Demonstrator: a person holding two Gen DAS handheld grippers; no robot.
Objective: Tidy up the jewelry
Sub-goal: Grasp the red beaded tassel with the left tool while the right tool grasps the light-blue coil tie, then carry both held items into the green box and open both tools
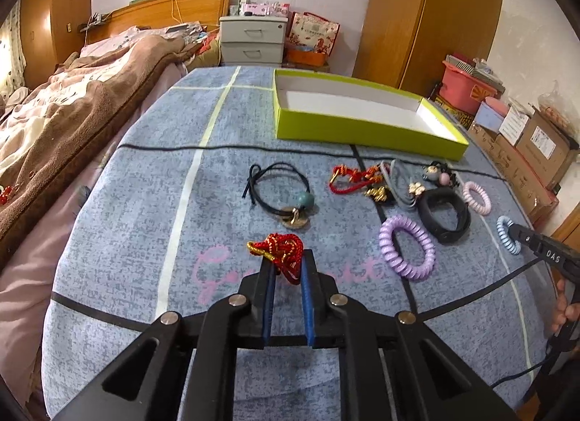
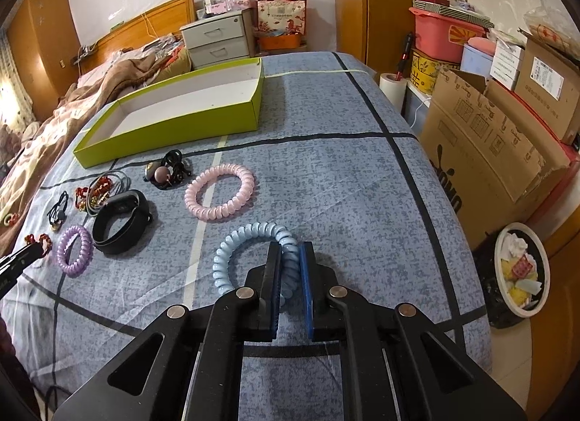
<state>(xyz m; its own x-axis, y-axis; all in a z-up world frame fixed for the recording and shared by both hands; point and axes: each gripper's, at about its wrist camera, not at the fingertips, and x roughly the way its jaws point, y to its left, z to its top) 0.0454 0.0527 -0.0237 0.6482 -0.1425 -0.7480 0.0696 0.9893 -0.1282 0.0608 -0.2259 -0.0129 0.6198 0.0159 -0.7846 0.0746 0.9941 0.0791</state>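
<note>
My left gripper (image 1: 287, 258) is shut on a red and gold knotted cord (image 1: 281, 252), low over the blue-grey cloth. My right gripper (image 2: 290, 250) is shut on a light blue spiral hair tie (image 2: 250, 250) that rests on the cloth. The green box (image 1: 362, 131) with a white inside stands open behind the jewelry, empty as far as I see; it also shows in the right wrist view (image 2: 174, 120). Loose on the cloth lie a black cord with a teal bead (image 1: 286, 196), a red braided cord (image 1: 353, 178), a purple spiral tie (image 1: 406, 247), a black band (image 1: 444, 216) and a pink spiral tie (image 2: 219, 196).
A bed with a brown blanket (image 1: 72, 123) runs along the left. Cardboard boxes (image 2: 489, 152) and a pink tub (image 2: 446, 33) stand at the right edge, with a waste bin (image 2: 518, 272) on the floor. A drawer unit (image 1: 252, 38) stands behind.
</note>
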